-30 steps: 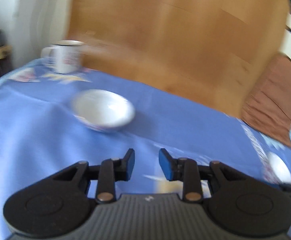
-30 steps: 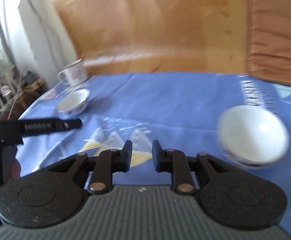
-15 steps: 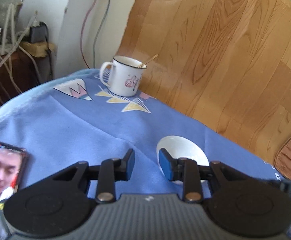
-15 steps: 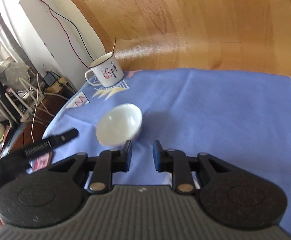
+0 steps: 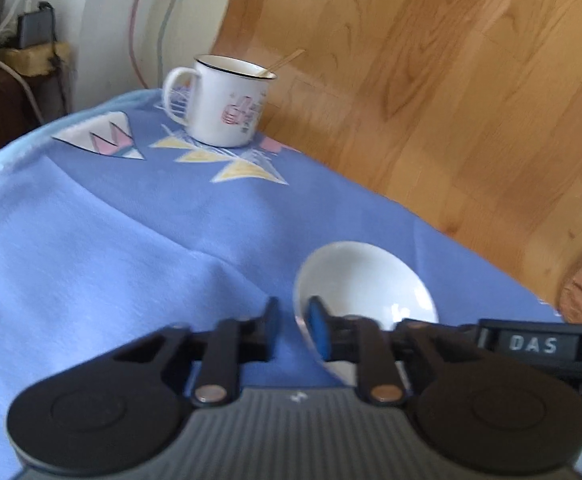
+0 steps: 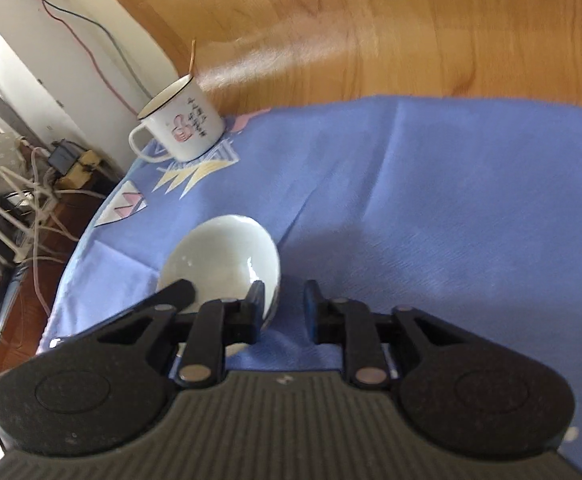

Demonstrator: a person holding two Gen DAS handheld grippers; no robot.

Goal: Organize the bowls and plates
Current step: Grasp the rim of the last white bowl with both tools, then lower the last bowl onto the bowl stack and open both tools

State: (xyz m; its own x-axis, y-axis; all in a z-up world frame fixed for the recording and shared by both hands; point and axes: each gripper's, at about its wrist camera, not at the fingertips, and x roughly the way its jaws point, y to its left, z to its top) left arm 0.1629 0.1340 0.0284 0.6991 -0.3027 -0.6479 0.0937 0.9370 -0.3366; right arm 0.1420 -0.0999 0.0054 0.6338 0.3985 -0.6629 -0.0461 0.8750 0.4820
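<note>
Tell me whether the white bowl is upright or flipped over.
Upright. The white bowl sits on the blue tablecloth with its glossy, empty hollow facing up in both wrist views.

A blue patterned tablecloth [image 5: 111, 232] covers the table, its far edge meeting a wood-grain floor [image 5: 451, 100]. Beyond the far left corner stands a white wall [image 6: 31, 64] with red and blue cables [image 5: 139, 28], tangled wires [image 6: 23, 200] below
</note>
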